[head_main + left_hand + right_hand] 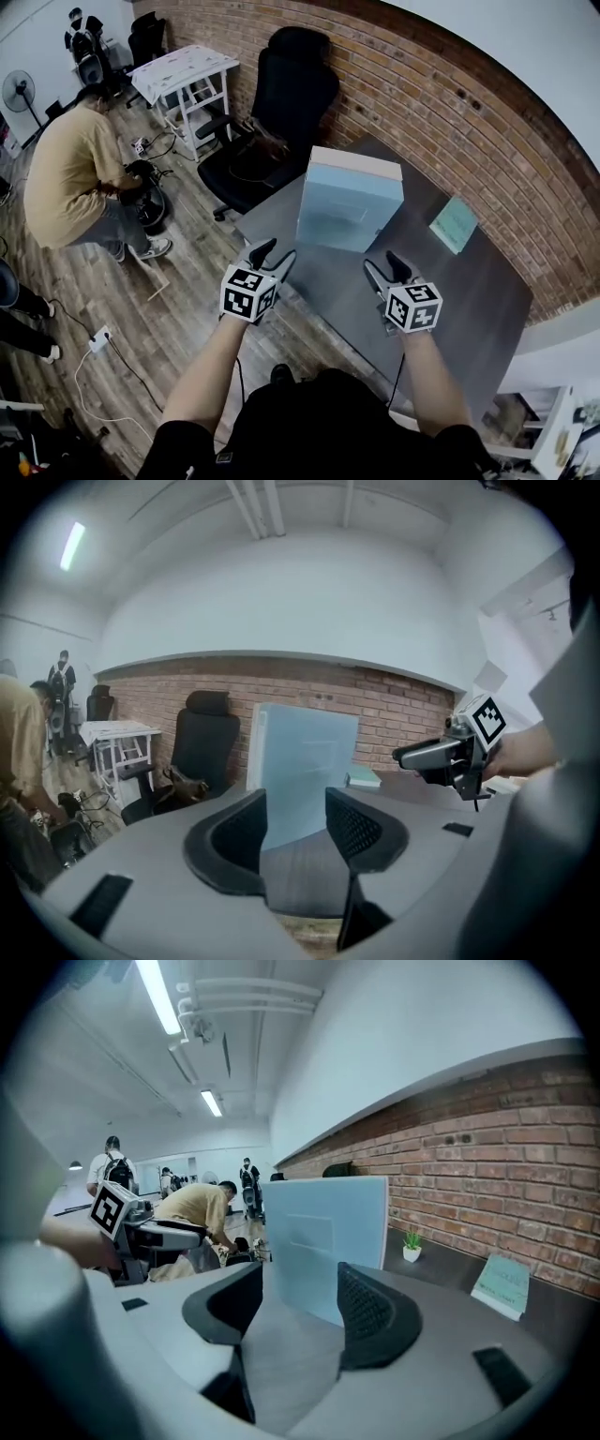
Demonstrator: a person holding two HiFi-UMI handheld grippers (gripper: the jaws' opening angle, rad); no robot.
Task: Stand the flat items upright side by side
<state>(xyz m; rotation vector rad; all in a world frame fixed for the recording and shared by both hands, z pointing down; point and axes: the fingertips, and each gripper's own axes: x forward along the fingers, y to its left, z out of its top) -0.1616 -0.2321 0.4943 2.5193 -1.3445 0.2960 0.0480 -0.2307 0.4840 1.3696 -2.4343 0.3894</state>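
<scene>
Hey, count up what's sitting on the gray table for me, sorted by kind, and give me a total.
Light blue box, standing upright: 1
Green booklet, by the brick wall: 1
Small potted plant: 1
Total: 3

an office: brick wall (450,103), black swivel chair (286,98), grey desk (450,300), ceiling strip lights (157,996).
</scene>
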